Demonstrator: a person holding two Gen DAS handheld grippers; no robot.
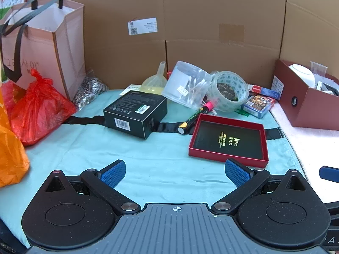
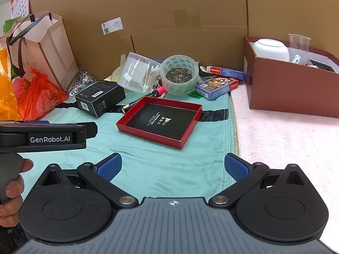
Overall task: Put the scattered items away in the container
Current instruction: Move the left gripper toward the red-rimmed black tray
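Note:
Scattered on the teal cloth point(image 1: 148, 163) lie a black box point(image 1: 135, 113), a red tray lid point(image 1: 229, 140), a marker point(image 1: 196, 117), a clear tub of cotton swabs point(image 1: 186, 84), a tape roll point(image 1: 229, 93), a yellowish funnel point(image 1: 154, 80) and a card pack point(image 1: 258, 103). The brown container box point(image 2: 292, 84) stands at the right and holds a white bowl point(image 2: 271, 49). My left gripper point(image 1: 174, 172) is open over bare cloth, short of the items. My right gripper point(image 2: 173, 167) is open too, near the cloth's right edge, in front of the red tray lid point(image 2: 159, 122).
A pink paper bag point(image 1: 42, 44), a red plastic bag point(image 1: 38, 110) and an orange bag point(image 1: 10, 154) crowd the left side. A cardboard wall point(image 1: 190, 21) closes the back. Pink towel point(image 2: 286, 148) lies under the container. A hand point(image 2: 14, 188) holds the left gripper's handle.

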